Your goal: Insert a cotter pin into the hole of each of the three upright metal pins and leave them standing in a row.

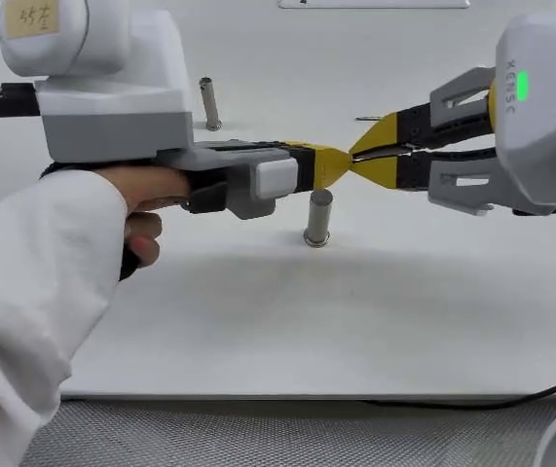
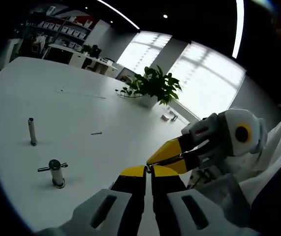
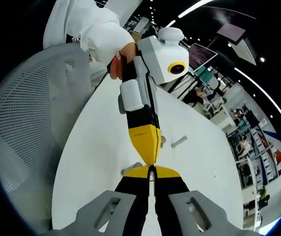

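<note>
head view high, forward-down — gripper views nose-to-nose

The left gripper [image 1: 342, 167] and the right gripper [image 1: 358, 156] meet tip to tip above the middle of the table [image 1: 258, 321], jaws together, so each blocks the other's way straight ahead. Just below the tips, a little nearer, stands an upright metal pin [image 1: 318, 217], in the way of a straight drop; a second pin [image 1: 209, 103] stands far left, and a loose cotter pin [image 1: 369, 119] lies beyond the tips. The near strip of the table lies open for a pass.
</note>
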### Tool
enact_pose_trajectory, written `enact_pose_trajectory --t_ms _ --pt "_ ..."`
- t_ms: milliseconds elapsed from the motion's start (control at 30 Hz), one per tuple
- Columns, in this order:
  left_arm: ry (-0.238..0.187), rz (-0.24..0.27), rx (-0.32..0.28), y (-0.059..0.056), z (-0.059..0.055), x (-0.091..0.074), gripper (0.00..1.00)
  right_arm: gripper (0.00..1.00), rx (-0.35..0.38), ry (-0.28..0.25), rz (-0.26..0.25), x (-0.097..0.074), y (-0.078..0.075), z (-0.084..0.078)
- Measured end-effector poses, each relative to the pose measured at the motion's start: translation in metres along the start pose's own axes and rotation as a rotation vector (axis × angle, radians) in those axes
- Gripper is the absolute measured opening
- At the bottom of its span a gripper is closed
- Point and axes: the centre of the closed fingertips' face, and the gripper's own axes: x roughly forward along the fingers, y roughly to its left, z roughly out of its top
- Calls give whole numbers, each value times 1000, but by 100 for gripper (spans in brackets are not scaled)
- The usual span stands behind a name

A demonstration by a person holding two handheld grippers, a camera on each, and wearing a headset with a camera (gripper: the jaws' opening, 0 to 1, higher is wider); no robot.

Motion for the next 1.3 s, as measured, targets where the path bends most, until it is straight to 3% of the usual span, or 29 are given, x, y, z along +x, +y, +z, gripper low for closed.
enact_pose_trajectory --t_ms 133,233,433,567,700,833,967,1033,1133,1200,1300 --pt "-8 6 15 -2 0 0 0 0 0 -4 -6 0 -2 0" --pt "20 5 -17 -2 -4 -1 0 0 1 -8 5 0 2 0" --pt "55 6 6 2 -8 -4 0 0 13 -19 30 1 9 0" --pt "56 5 24 5 -8 -5 0 0 42 -12 37 2 9 -5" --pt "76 11 138 3 -9 -9 0 11 121 -2 81 1 14 -19" --pt "106 2 246 3 -12 -11 0 12 288 -19 148 -2 21 -30" --pt "115 -31 352 -5 -13 -10 0 12 449 -77 217 -4 27 -31" --pt "109 -54 387 -8 -13 -11 0 13 528 -101 285 -6 36 -29" --pt "116 -91 492 -13 -17 -12 0 13 586 -149 328 -6 40 -26" --pt "114 -98 500 -14 -18 -13 0 13 625 -169 345 -6 45 -18" --pt "138 -122 576 -15 -23 -15 0 12 647 -184 346 -7 45 -16"
